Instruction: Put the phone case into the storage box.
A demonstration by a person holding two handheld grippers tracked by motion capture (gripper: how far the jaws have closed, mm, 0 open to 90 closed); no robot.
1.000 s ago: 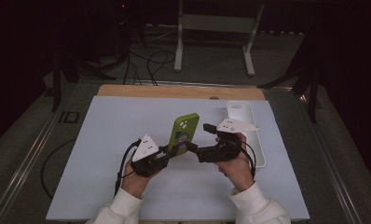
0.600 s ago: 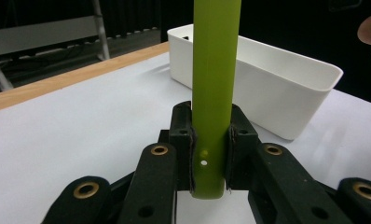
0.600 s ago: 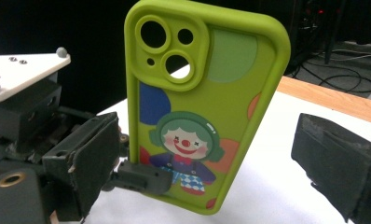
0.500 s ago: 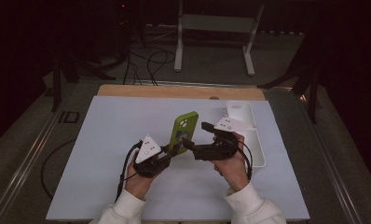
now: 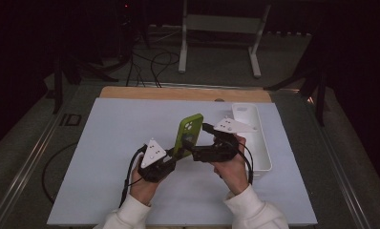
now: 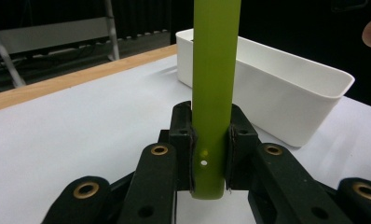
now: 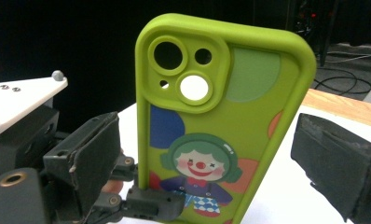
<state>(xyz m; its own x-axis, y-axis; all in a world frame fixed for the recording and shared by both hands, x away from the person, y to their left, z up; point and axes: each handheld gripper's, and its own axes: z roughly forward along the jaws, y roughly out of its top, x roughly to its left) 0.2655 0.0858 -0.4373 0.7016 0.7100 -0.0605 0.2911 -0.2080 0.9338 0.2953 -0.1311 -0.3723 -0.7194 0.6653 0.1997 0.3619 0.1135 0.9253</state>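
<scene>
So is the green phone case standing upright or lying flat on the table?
Upright. The green phone case stands on end, its bottom edge clamped in the left hand-held gripper; its camera cutouts are at the top.

The place is a dark recording lab or studio. A counter (image 5: 107,143) with a white mat and wooden far edge stands under focused light. Loose cables (image 5: 154,64) lie on the grey floor behind it, beside a white metal stand (image 5: 221,28) and black tripod legs (image 5: 66,71).
</scene>
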